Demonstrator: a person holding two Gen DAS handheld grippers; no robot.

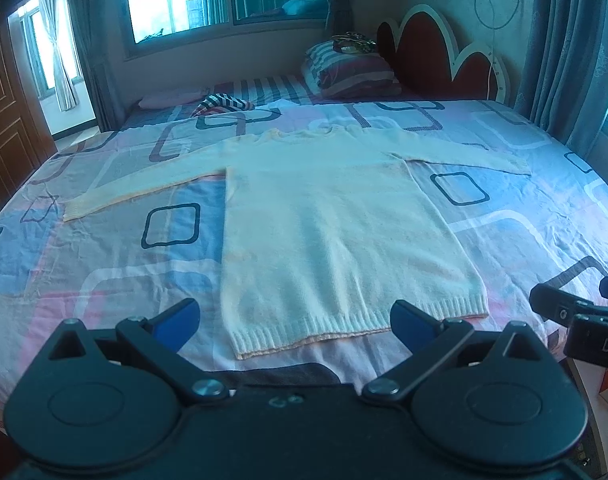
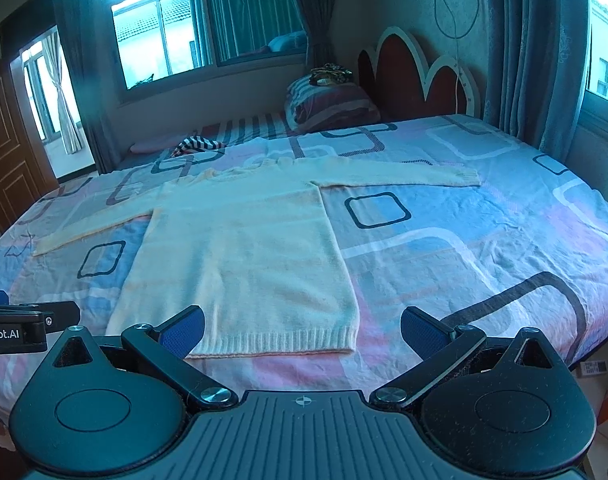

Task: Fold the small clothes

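A cream knit sweater (image 1: 327,232) lies flat on the bed, front down or up I cannot tell, hem toward me and both sleeves spread out to the sides. It also shows in the right wrist view (image 2: 244,252). My left gripper (image 1: 296,322) is open and empty, hovering just in front of the ribbed hem. My right gripper (image 2: 302,332) is open and empty, near the hem's right corner. The right gripper's side shows at the left wrist view's right edge (image 1: 583,320); the left gripper's side shows at the right wrist view's left edge (image 2: 20,324).
The bed has a patterned sheet (image 1: 503,220) of pink and blue squares. A striped pillow (image 1: 347,68) and a red headboard (image 1: 427,52) are at the far end. A striped cloth (image 1: 224,103) lies beyond the sweater. A door (image 1: 4,120) is at left, boxes (image 2: 607,392) on the floor at right.
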